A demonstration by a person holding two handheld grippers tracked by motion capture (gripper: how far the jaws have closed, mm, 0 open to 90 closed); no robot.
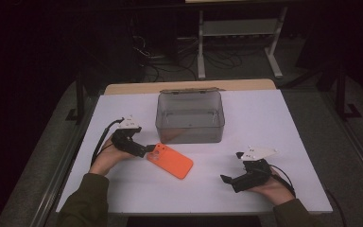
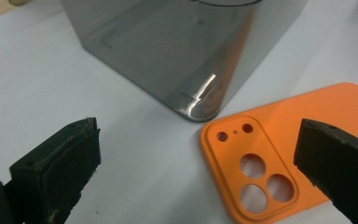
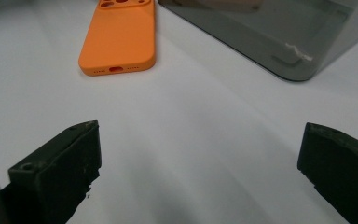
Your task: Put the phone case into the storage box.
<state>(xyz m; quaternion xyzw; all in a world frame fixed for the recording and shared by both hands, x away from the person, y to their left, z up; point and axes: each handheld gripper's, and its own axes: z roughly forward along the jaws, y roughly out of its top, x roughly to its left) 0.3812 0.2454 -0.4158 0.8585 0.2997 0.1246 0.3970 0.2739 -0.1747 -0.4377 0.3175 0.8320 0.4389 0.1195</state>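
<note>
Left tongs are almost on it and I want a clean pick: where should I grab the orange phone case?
Take the phone case by its camera-hole end, nearest the left tongs, coming from the left. It lies flat, so clamp across its thin rim, probably tilting one jaw under the edge. The box stands close behind.

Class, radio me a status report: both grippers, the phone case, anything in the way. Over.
Left gripper open at the case's camera end. Right gripper open, off to the side. Orange phone case flat on the table, ungripped. Grey bin just behind it; nothing blocking.

Smoky clear plastic box (image 1: 190,117) mid-table, open-topped; white tabletop (image 1: 264,113); white shelf frame (image 1: 238,28) and cables (image 1: 158,59) on floor behind.
</note>
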